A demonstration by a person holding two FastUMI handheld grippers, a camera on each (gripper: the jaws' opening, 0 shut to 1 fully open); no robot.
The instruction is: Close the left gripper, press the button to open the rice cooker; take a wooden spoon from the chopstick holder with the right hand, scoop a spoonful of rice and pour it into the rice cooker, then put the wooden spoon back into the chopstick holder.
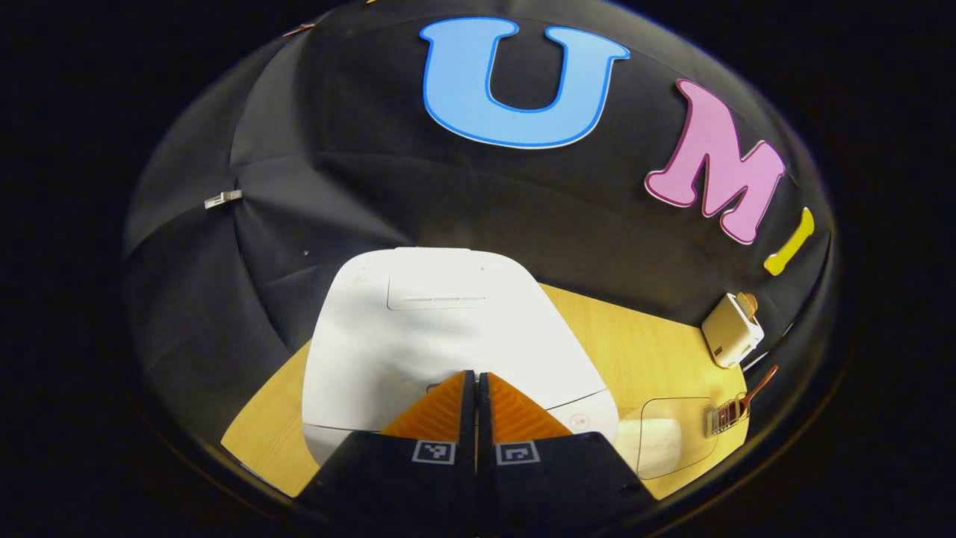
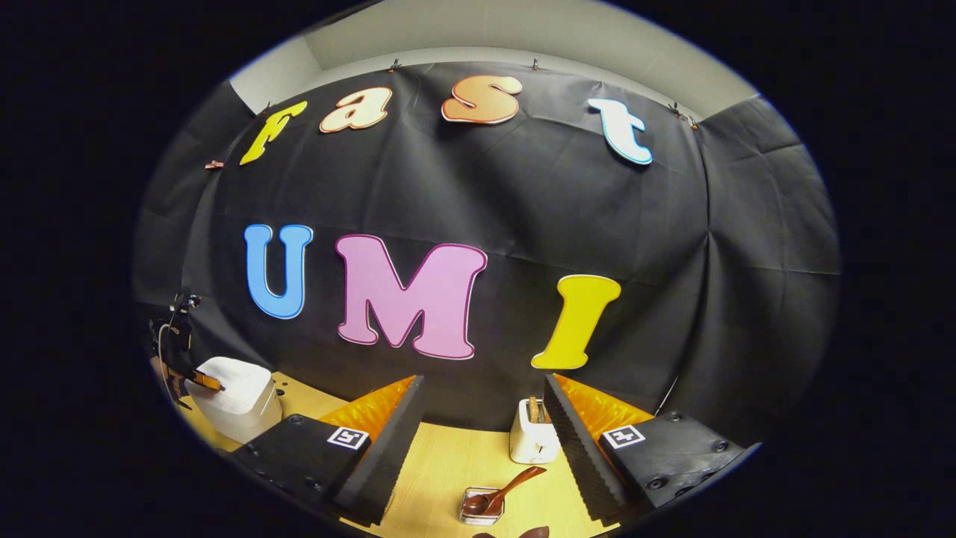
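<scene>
Over the white, rounded rice cooker (image 1: 441, 344) you are holding your left gripper (image 1: 476, 381), its two fingers pressed flat together with nothing between them, the tips resting at the front edge of the cooker's lid, which is sitting down and closed. Just right of the tips, on the cooker's front lip, a small round button (image 1: 579, 422) is showing, and whether the tips are touching it you cannot tell from the left gripper view. The cooker is standing on the pale wooden table (image 1: 642, 351).

Right of the cooker, a clear plastic container with white rice (image 1: 665, 441) is sitting just beside it. Beyond that, farther right, a small wire chopstick holder (image 1: 723, 418) is carrying a brown wooden spoon (image 1: 758, 388), the handle leaning up and away from the cooker. Behind the holder, well apart from the cooker, a cream toaster (image 1: 732, 330) is standing by the black cloth wall.

Your right gripper (image 2: 484, 418) is hanging spread wide, gripping nothing, well to the right of the cooker. Between its fingers in the right gripper view the spoon is lying tilted in the holder, with the toaster upright just behind. Far off at the left edge of that view, the cooker is sitting with your left gripper at its front edge.
</scene>
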